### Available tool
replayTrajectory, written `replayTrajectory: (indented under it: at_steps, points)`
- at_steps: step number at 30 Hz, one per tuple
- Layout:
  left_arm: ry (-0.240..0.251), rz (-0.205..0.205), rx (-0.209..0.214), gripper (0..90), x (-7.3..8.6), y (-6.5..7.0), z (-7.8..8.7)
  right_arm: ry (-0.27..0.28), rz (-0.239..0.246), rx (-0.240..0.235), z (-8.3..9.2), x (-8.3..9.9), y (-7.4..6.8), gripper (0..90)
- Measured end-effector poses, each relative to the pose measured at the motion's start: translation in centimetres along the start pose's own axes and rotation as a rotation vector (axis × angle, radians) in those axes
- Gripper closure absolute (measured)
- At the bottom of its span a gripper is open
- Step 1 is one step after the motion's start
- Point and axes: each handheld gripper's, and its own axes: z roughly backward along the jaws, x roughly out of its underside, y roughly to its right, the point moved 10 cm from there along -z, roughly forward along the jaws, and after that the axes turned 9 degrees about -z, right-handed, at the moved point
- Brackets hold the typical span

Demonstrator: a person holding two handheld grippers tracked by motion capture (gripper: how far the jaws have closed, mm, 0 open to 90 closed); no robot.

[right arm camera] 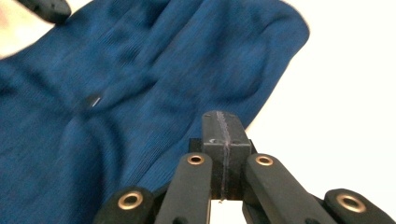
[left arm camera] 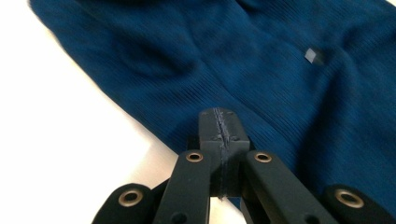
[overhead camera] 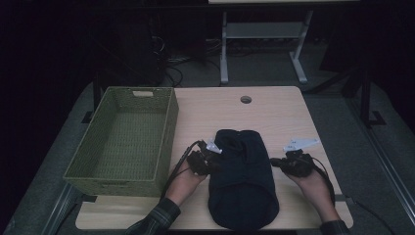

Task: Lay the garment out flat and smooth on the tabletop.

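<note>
High view: one pale wooden table (overhead camera: 274, 112); one dark blue knitted garment (overhead camera: 243, 178), folded, lying flat at the table's near middle; one green woven basket (overhead camera: 169, 127) at the left, well apart from the cloth. Left gripper (overhead camera: 214, 157) at the garment's left edge, jaws pressed together with nothing between them; tips over the fabric's border in the left gripper view. Right gripper (overhead camera: 275, 161) just beside the garment's right edge, jaws likewise closed and empty.
</note>
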Motion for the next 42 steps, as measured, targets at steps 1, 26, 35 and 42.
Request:
replayTrajectory:
  at_steps: [1, 26, 35, 42]
  points:
    - [0.000, 0.005, -0.013, 89.8, -0.3, -0.5, -0.1, 0.006, -0.005, 0.002, -0.3, -0.6, 0.3, 90.0]
    - [-0.045, 0.092, -0.067, 90.0, -1.4, -5.7, -4.1, -0.084, 0.002, 0.128, -7.2, -4.0, 4.5, 90.0]
    - [-0.006, 0.102, -0.030, 90.0, -0.9, -5.3, -3.7, -0.084, -0.011, 0.082, -6.8, -3.8, 4.5, 90.0]
    - [0.018, 0.118, -0.069, 86.0, -1.6, -7.4, -2.6, -0.047, -0.017, 0.038, -5.6, -5.2, 4.2, 77.7]
